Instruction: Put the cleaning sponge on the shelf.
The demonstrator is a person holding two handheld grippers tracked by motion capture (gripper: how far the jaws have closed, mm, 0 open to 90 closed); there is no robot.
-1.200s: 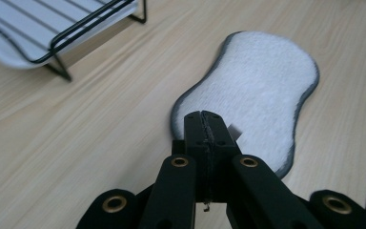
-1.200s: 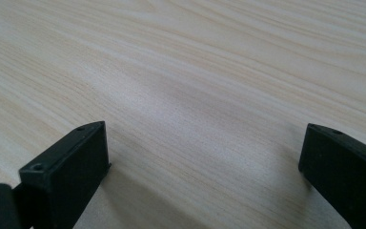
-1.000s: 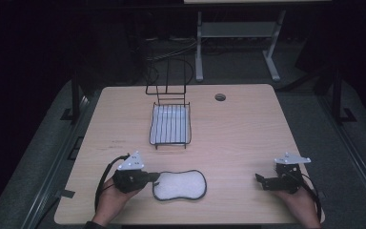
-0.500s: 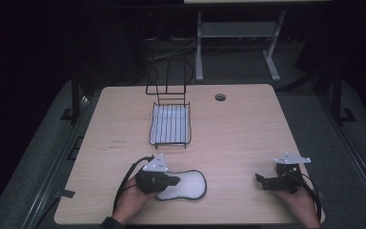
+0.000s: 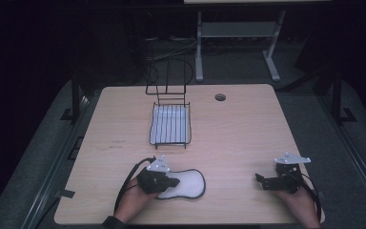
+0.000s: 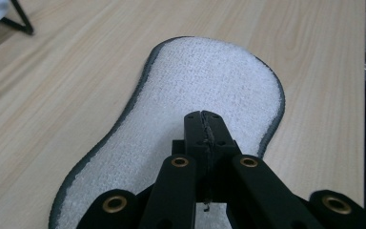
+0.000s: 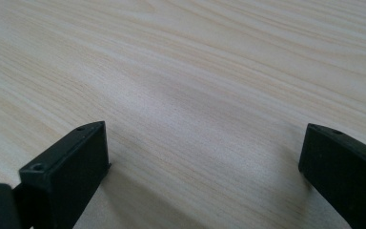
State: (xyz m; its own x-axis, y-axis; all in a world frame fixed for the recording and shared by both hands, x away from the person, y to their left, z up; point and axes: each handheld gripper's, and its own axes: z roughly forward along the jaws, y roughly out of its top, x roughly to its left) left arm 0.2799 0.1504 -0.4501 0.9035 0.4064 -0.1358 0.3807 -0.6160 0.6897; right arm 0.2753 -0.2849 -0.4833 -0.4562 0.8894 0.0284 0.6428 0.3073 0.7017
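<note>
Lying flat near the front edge of the table (image 5: 248, 124), the insole (image 5: 186, 185) is showing a white fleecy upper face bordered by a thin dark rim. The left gripper (image 5: 170, 182) is sitting over the insole's left end, and in the left gripper view its jaws are standing pressed together above the fleece (image 6: 205, 81). Whether they are pinching any of the material cannot be told; nothing is showing between the tips, and the insole is appearing undisturbed and flat.

The right gripper (image 5: 263, 181) is resting well apart at the right of the table, its jaws standing wide with only bare wood between them.

A wire rack (image 5: 170, 125) with a ribbed tray is standing farther back, near the table's middle, well clear of the insole.

Handling judgement: the insole is looking light, thin and pliable, so it is likely to droop when lifted by one end. The fleece should be giving good friction, so slipping is not the concern; the difficulty is getting a jaw beneath something lying flush with the wood. The best hold is looking like the dark rim at the narrow waist or the near end, one jaw sliding under the edge. Nothing about it appears fragile.
</note>
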